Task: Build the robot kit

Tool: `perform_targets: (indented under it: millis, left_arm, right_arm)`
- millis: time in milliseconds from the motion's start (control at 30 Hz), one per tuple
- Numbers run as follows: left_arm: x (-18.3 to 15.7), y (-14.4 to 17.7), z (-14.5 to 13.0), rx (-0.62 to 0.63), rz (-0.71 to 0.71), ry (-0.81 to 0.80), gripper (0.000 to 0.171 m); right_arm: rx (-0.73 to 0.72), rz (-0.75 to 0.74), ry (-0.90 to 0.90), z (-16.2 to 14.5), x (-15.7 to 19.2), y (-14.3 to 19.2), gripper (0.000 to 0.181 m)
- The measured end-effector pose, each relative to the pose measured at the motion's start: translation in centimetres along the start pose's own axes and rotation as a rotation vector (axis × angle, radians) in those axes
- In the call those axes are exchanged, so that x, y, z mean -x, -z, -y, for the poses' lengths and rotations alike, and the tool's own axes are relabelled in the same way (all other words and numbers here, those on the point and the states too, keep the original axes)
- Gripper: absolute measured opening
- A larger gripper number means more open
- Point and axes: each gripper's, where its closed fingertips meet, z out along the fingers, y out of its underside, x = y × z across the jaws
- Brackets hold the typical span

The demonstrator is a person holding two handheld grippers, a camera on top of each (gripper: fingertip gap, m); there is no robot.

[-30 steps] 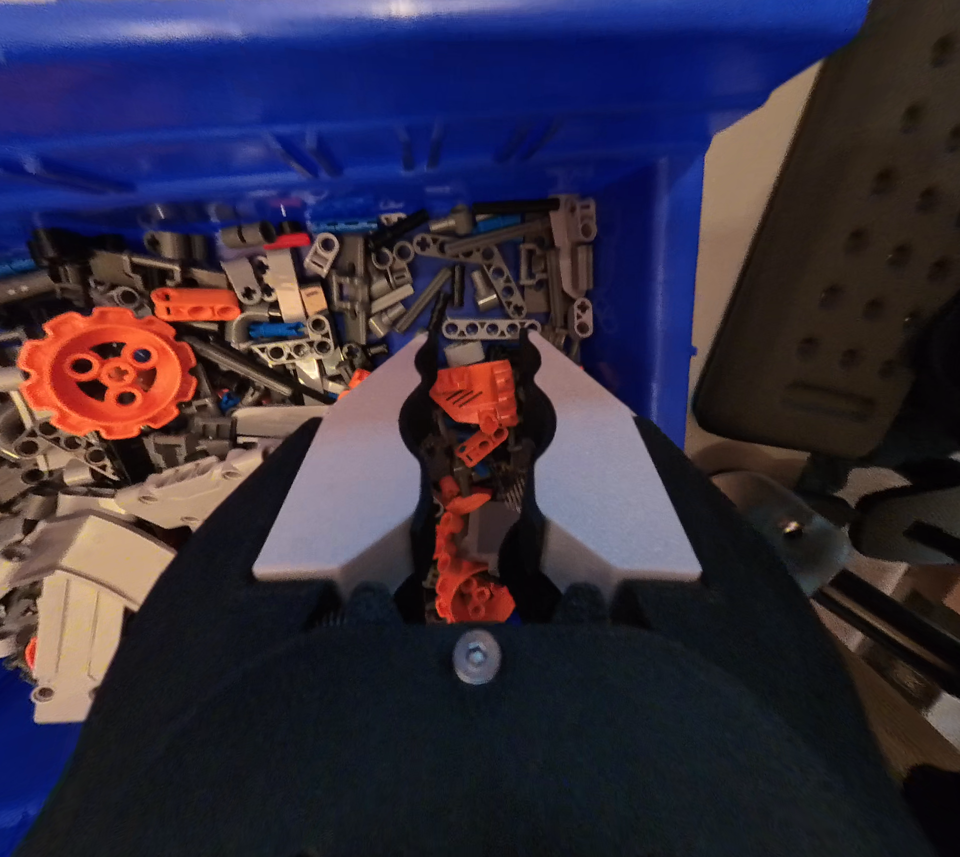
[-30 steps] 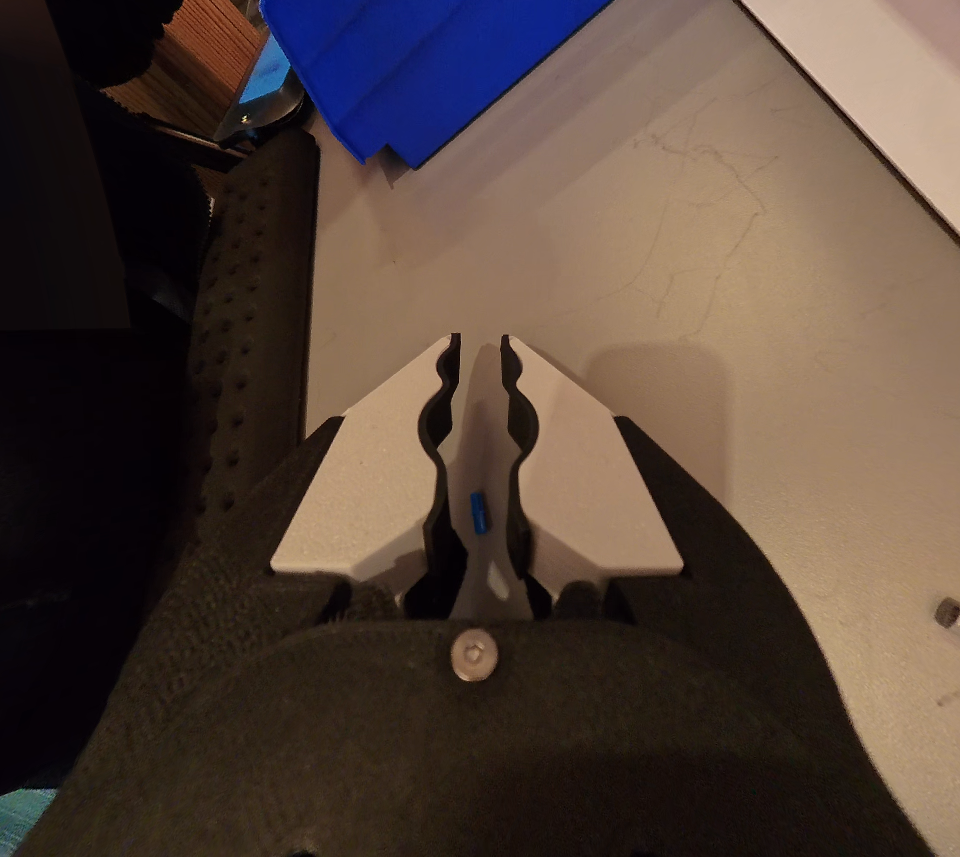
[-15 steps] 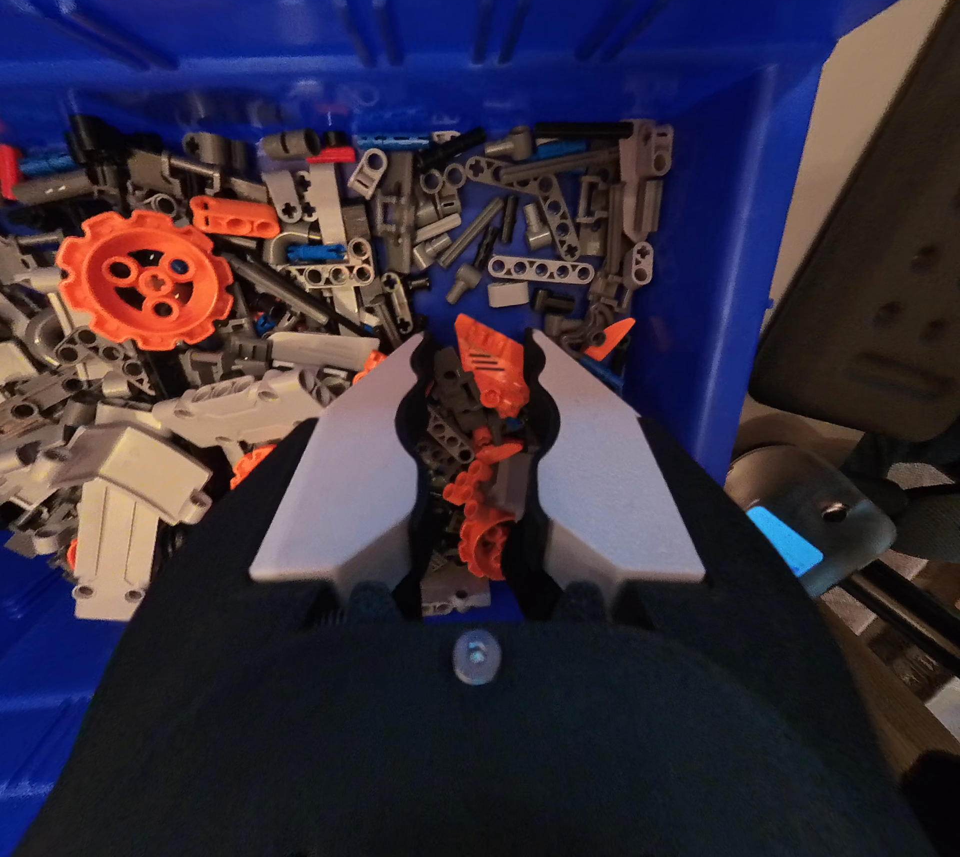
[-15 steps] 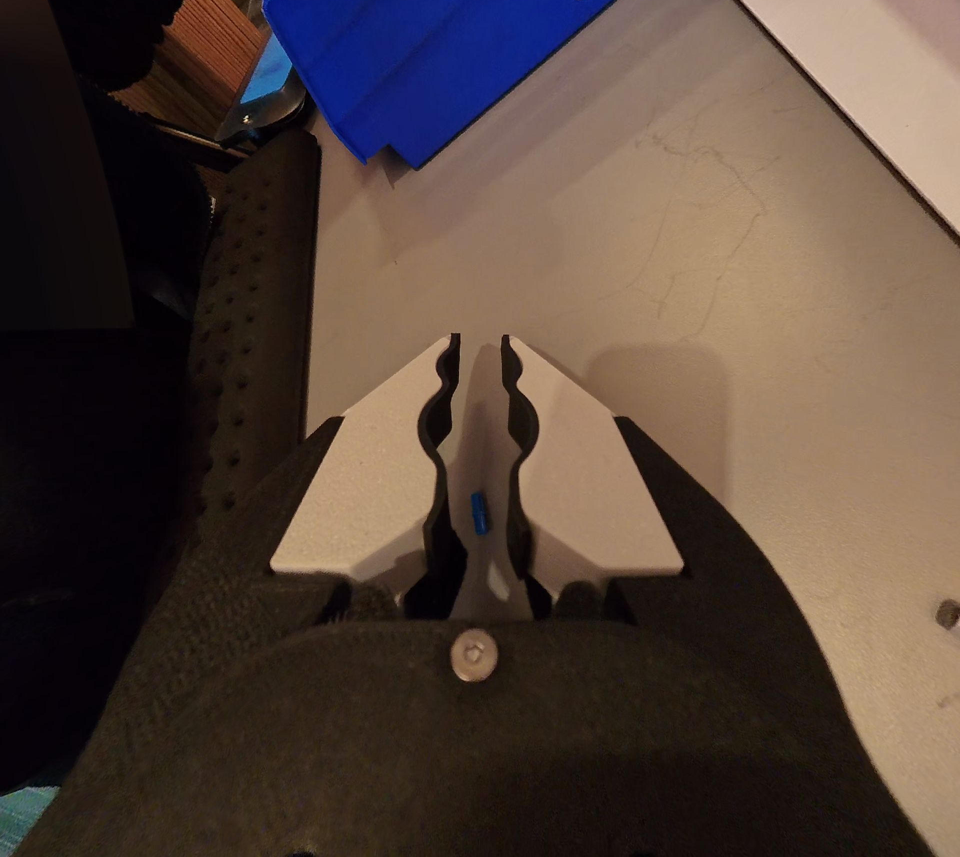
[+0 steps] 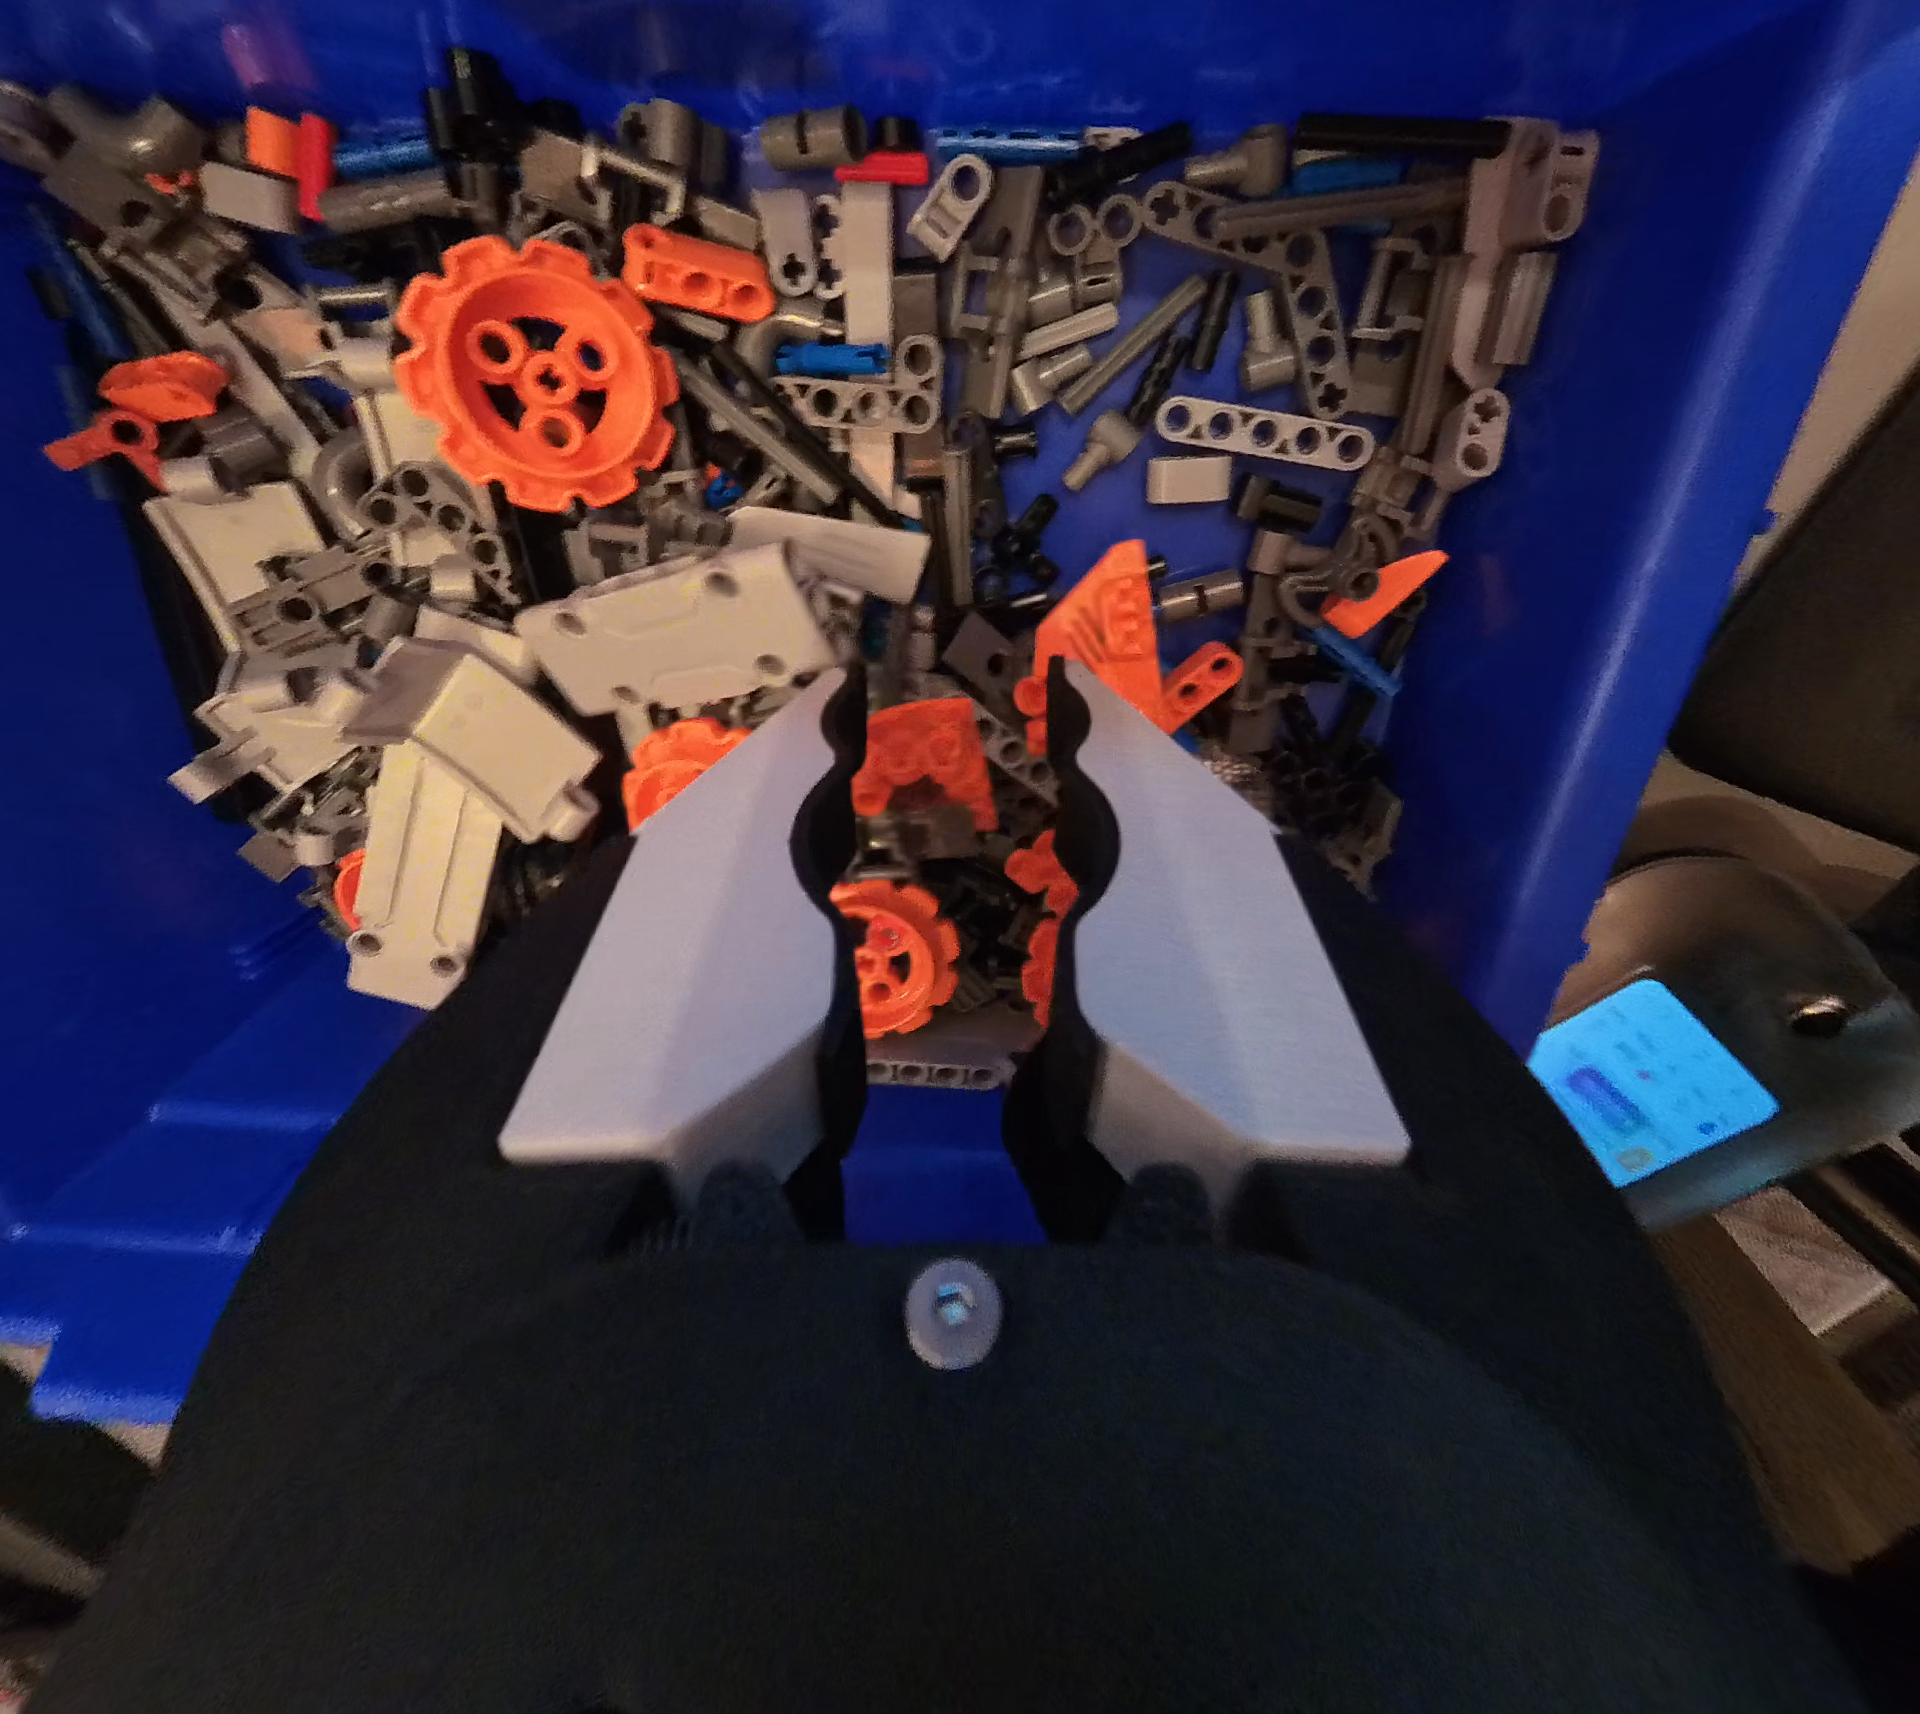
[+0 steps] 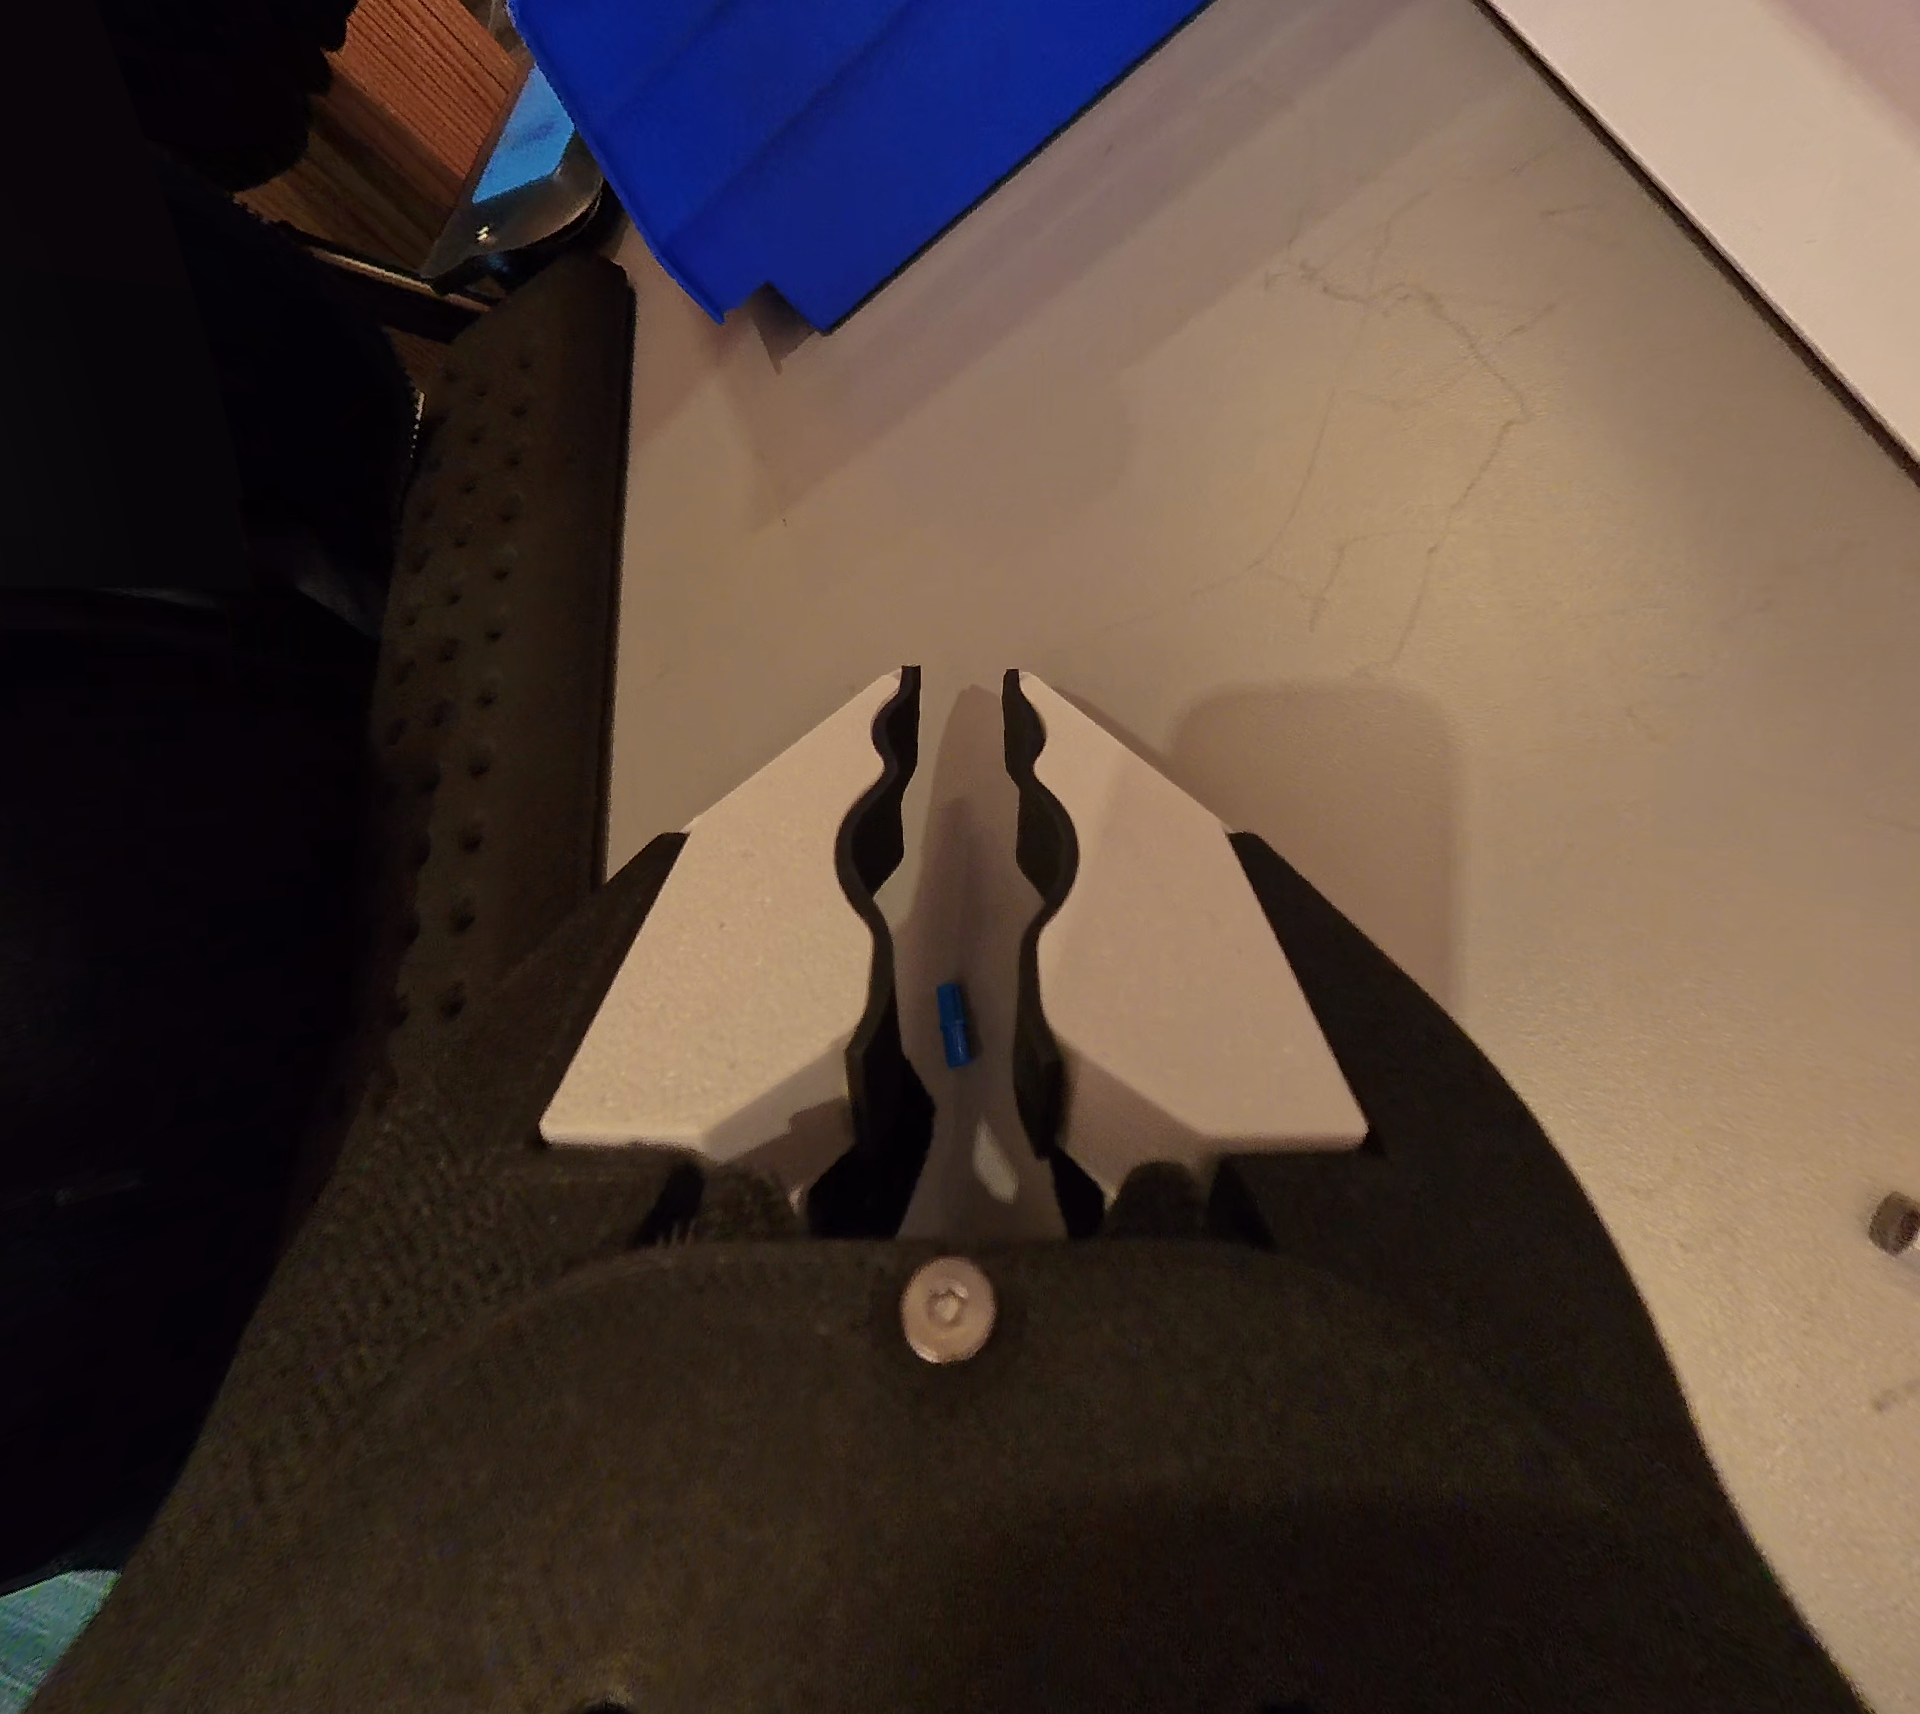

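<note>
Left tool (image 5: pixel 954 688) spread over blue bin (image 5: pixel 1621 521) of parts, right tool (image 6: pixel 961 677) slightly parted above table (image 6: pixel 1351 573)

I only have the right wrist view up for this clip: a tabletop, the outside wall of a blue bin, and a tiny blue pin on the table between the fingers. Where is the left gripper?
Observer: The left gripper hangs over the open blue bin, pointing down into it.
Operator: What is in the bin?
Observer: A jumbled pile of building parts in grey, black and orange.
Operator: Is the gripper holding any of them?
Observer: No. Its jaws stand apart and clamp nothing. An orange panel piece shows through the gap, lying in the pile.
Operator: Does any part stand out?
Observer: A large orange toothed wheel lies on top of the pile, to the left of the fingers.
</note>
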Motion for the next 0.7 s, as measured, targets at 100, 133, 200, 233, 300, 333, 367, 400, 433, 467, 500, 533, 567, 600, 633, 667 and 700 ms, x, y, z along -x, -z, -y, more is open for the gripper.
perform_targets:
  millis: [100,133,200,233,300,333,367,400,433,467,500,533,567,600,633,667,700]
  left_arm:
    - [0.7,0.1,-0.2,0.0,0.016,0.016,0.035]
    - [1.2,0.1,-0.4,0.009,0.038,0.021,0.033]
    - [1.9,0.0,-0.9,0.034,0.068,0.023,0.033]
    - [2.0,0.0,-0.9,0.035,0.07,0.023,0.033]
    - [2.3,-0.2,-0.9,0.034,0.074,0.029,0.034]
    - [2.4,-0.2,-0.9,0.034,0.075,0.029,0.034]
    - [2.7,-0.2,-0.9,0.033,0.082,0.028,0.034]
    - [3.0,-0.2,-0.9,0.037,0.094,0.028,0.033]
    - [3.2,-0.2,-0.9,0.039,0.096,0.027,0.034]
    - [3.3,-0.3,-0.8,0.038,0.095,0.027,0.034]
    - [3.5,-0.5,-0.7,0.036,0.09,0.029,0.035]
    - [3.7,-0.5,-0.5,0.026,0.087,0.034,0.036]
    - [3.9,-0.6,-0.3,0.023,0.091,0.037,0.036]
    - [4.2,-0.7,-0.1,0.017,0.095,0.039,0.036]
    - [4.4,-0.7,0.1,0.01,0.101,0.04,0.036]
    - [4.6,-0.7,0.2,0.009,0.104,0.042,0.036]
    - [4.7,-0.7,0.3,0.011,0.104,0.038,0.037]
  right_arm:
    - [0.0,0.0,0.001,0.0,0.0,0.0,0.014]
    - [0.0,0.0,0.001,0.0,0.0,0.0,0.014]
    - [0.001,0.0,0.0,0.0,0.0,0.0,0.014]
    - [0.002,-0.001,0.0,0.0,0.0,0.0,0.014]
    - [0.003,0.0,0.001,0.0,0.0,-0.1,0.014]
    - [0.003,0.0,0.0,-0.1,0.0,-0.1,0.014]
    - [0.003,0.0,0.0,-0.1,0.0,-0.1,0.014]
    - [0.003,0.001,-0.001,-0.1,0.0,-0.1,0.014]
    - [0.003,0.001,-0.002,-0.1,0.0,-0.1,0.014]
    - [0.003,0.001,-0.002,-0.1,0.0,-0.1,0.014]
    - [0.004,0.002,-0.001,-0.1,0.0,-0.1,0.014]
    - [0.004,0.002,-0.001,-0.1,0.0,-0.1,0.014]
    - [0.005,0.002,-0.002,-0.1,0.0,-0.1,0.014]
    - [0.004,0.003,-0.002,-0.1,0.0,-0.1,0.014]
    - [0.003,0.004,-0.002,-0.1,0.0,-0.1,0.014]
    - [0.002,0.005,-0.002,-0.1,0.0,-0.1,0.014]
    - [0.002,0.005,-0.003,-0.1,0.0,-0.1,0.014]
